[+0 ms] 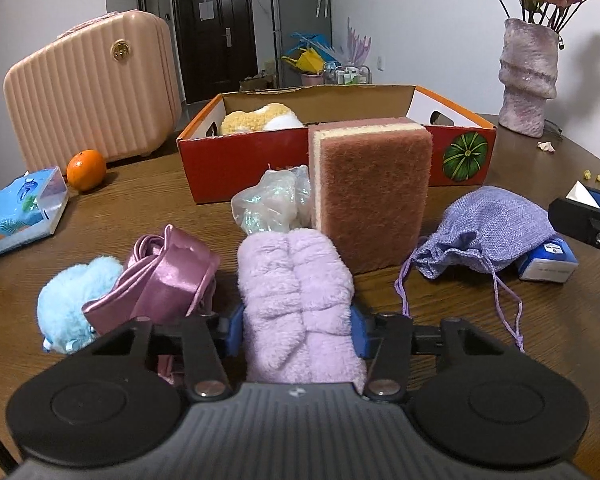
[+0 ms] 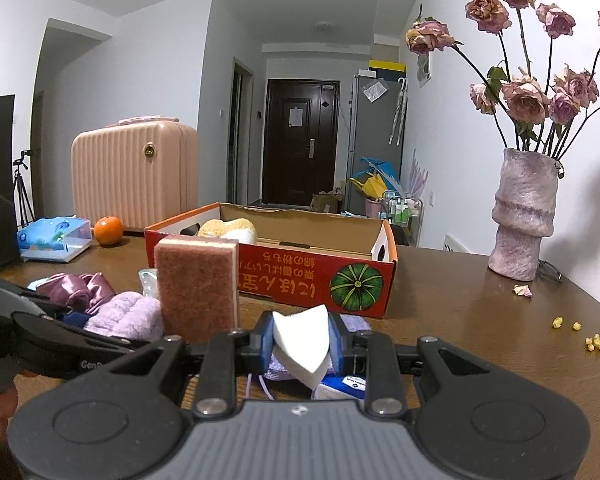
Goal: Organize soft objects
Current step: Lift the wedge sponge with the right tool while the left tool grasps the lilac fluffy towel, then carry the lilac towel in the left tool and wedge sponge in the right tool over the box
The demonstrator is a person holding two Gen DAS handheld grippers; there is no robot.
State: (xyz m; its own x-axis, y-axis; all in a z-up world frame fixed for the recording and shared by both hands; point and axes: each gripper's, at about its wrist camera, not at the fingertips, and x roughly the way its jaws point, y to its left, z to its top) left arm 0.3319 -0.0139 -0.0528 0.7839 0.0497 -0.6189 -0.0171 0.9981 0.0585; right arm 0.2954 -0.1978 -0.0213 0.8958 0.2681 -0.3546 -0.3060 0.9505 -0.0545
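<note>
- The left gripper [image 1: 298, 330] has its jaws pressed on a lilac fluffy cloth [image 1: 296, 300], low in the centre of the left view; the cloth is thick, soft and folded in ridges, and it bulges between the blue pads.
- The right gripper [image 2: 301, 344] has narrow jaws closed on a white sponge piece [image 2: 300, 342], smooth and wedge-shaped, in the lower centre of the right view.
- A brown scouring sponge [image 1: 370, 196] with a cream layer stands upright on the worktop [image 1: 140, 208], just behind the cloth.
- The red box [image 1: 236, 160] behind holds a yellow fluffy thing [image 1: 260, 118].
- A lilac pouch [image 1: 484, 232] lies at the right, satin fabric [image 1: 160, 280] and a blue plush [image 1: 74, 300] at the left.
</note>
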